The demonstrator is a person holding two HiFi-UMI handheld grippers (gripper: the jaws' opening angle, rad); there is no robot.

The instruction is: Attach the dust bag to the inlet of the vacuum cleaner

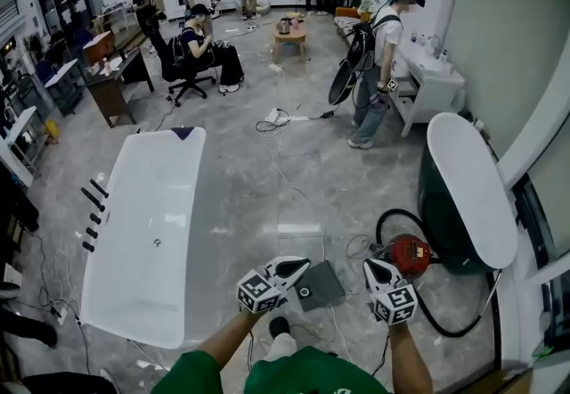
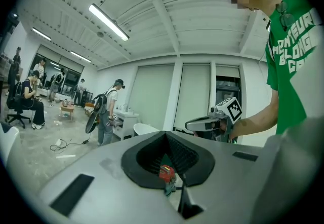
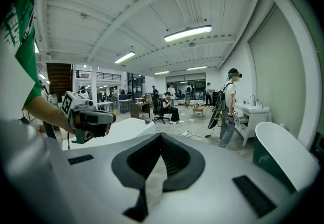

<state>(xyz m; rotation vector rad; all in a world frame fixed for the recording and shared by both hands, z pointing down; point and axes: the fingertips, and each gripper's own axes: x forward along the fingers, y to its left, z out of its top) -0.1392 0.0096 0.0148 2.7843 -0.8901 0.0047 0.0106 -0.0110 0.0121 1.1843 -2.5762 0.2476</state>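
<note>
L gripper (image 1: 298,267): nearest, low over floor (image 1: 267,196); jaws drawn together at tips, nothing betw. them; tips aimed at dust bag, just by its left corner, contact not clear.
R gripper (image 1: 374,269): likewise clenched & empty; hangs betw. dust bag & vacuum cleaner, touching neither as far as can be told.
Dust bag (image 1: 321,283): flat grey square w/ round collar hole toward its near-left corner; lies on floor just ahead of shoe (image 1: 279,326), apart from vacuum cleaner.
Vacuum cleaner (image 1: 411,254): small red canister on floor, right of bag, close by base of dark-green tub (image 1: 440,209); black hose (image 1: 438,319) loops round it.
Inlet: not made out in any view.
Surroundings: white bathtub (image 1: 142,205) to left; other people far across room.
Step (judgement): pre-grasp; bag not yet picked up, nothing attached.
Next move (judgement): calls for jaws opened, bag pinched at stiff collar edge, lifted, hole lined up square w/ inlet, pushed on; other gripper prob. needed to steady canister.
Risk (judgement): thin flat bag on smooth floor likely to slide rather than lift.
</note>
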